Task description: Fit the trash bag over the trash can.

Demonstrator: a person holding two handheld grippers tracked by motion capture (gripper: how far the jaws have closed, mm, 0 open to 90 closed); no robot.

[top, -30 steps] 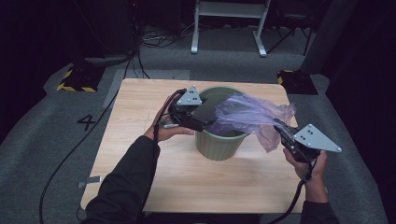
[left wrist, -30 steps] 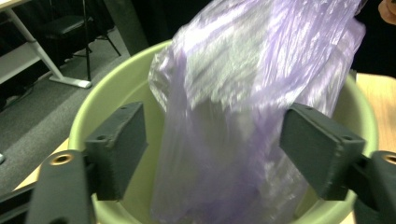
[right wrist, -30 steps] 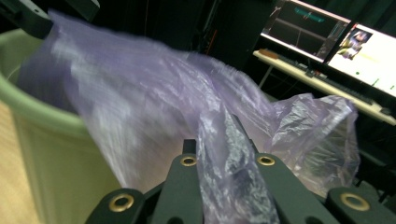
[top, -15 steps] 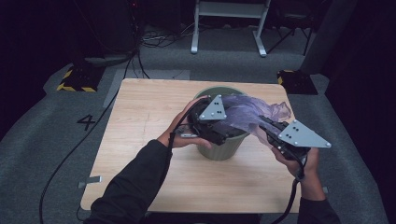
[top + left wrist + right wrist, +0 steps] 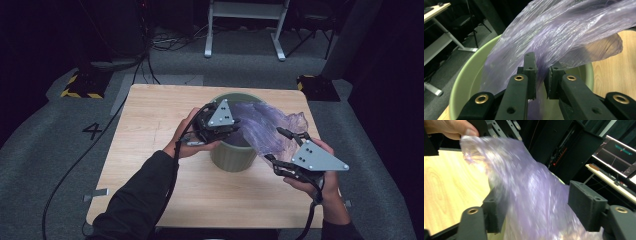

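Presently on the wooden bench (image 5: 150,150): one green bin (image 5: 233,159), with one purple plastic bag (image 5: 267,127) draped from its mouth over the right rim. Left hand-held gripper (image 5: 541,75): jaws just closed, pinching the bag film above the bin rim. Right hand-held gripper (image 5: 537,207): jaws just opened, standing wide, bag film loose between them.

I am working in what looks like a lab or recording studio, dark all round, with grey carpet (image 5: 60,165) under a lone wooden table (image 5: 150,145). Beyond my left claw (image 5: 235,125) cables (image 5: 165,42) trail past a white desk frame (image 5: 245,27) and hazard-striped blocks (image 5: 80,86). Past my right claw (image 5: 536,212) stand black equipment racks (image 5: 564,147) and a lit monitor (image 5: 624,150).
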